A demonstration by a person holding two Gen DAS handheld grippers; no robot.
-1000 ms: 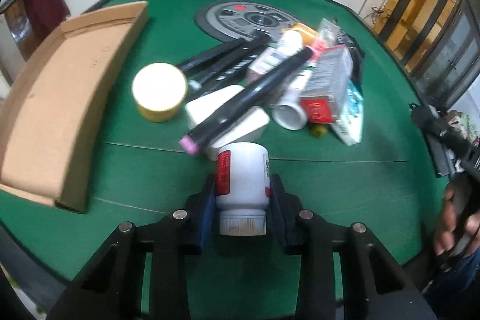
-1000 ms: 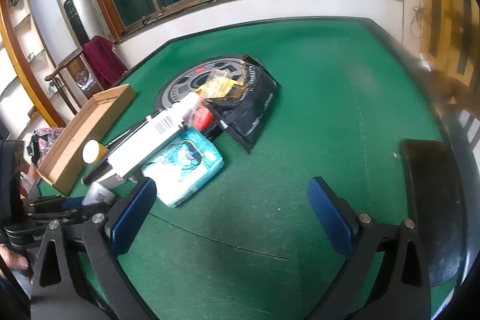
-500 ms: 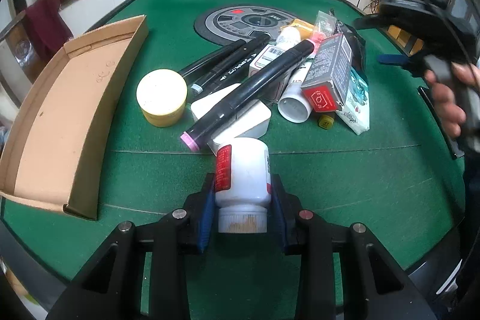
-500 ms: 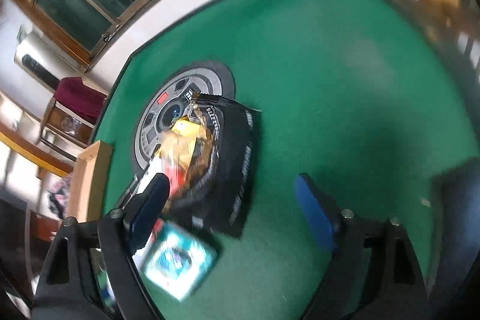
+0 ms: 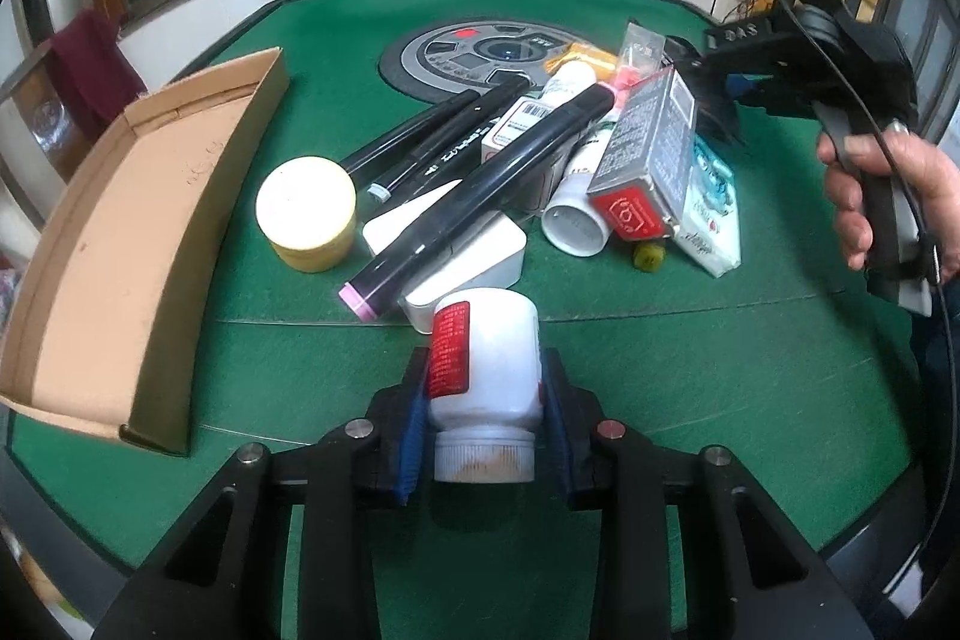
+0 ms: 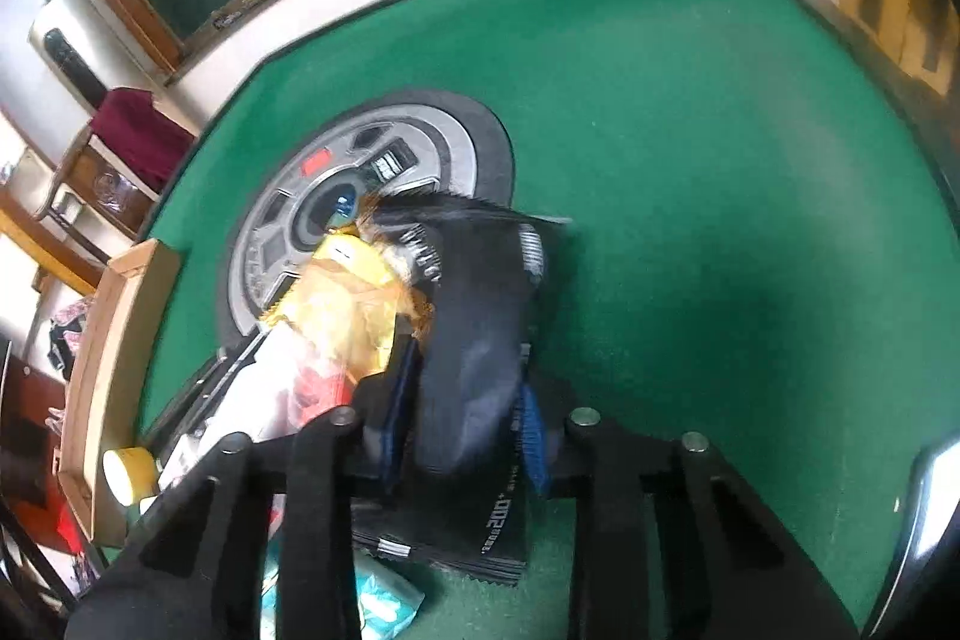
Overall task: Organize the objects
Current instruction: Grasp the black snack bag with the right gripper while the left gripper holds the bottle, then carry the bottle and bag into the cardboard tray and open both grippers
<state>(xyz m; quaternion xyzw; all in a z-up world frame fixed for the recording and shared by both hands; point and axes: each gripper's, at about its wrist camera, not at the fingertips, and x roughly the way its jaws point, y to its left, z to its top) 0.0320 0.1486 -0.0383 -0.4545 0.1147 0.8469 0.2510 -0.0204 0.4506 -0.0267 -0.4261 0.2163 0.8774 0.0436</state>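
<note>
Green felt table: left hand-held gripper clamps white bottle; right hand-held gripper, angled down, seemingly closing around black pouch.

Two wrist cameras, both angled down at the table.
Left looks from the near edge; right sits close over the pile; both show the box.

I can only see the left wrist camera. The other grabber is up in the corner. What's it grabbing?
Observer: The right gripper is closing its jaws on a black packet; the blue pads already squeeze it.
Operator: Is anything next to it?
Observer: A crinkly yellow wrapper lies against the packet's left side.
Operator: Is it flat on the table?
Observer: No, it's bunched up, and its far end sits over the round grey panel's edge.
</note>
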